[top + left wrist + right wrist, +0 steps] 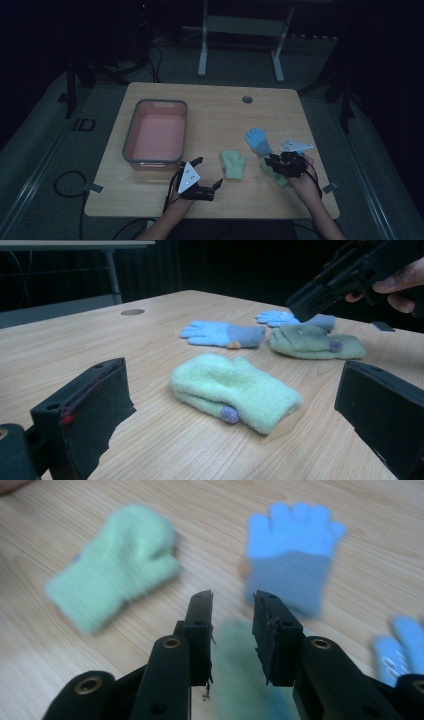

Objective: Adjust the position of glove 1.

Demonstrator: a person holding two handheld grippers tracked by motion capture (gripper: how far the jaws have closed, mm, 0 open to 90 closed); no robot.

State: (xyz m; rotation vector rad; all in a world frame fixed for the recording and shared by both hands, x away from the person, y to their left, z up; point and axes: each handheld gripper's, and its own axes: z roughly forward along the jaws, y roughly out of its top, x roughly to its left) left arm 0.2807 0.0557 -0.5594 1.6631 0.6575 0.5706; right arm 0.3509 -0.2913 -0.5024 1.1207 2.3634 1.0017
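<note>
Right gripper (232,612) hovers directly over the darker green mitten (316,341), jaws partly spread, empty. Left gripper (207,172) gapes wide, farther off, facing the pale green mitten (234,390).

**Wooden table with a tub and four gloves**

The wooden table (210,107) carries a grey tub (155,131) with a pink inside. Right of the tub lies a light green mitten (233,164). Further right of the tub lie a blue glove (258,140), a darker green mitten (315,341) and another blue glove (280,317).

Dim lab or test room, lone wooden desk (210,107), cables on grey carpet, bare metal table frame (240,37) behind
</note>
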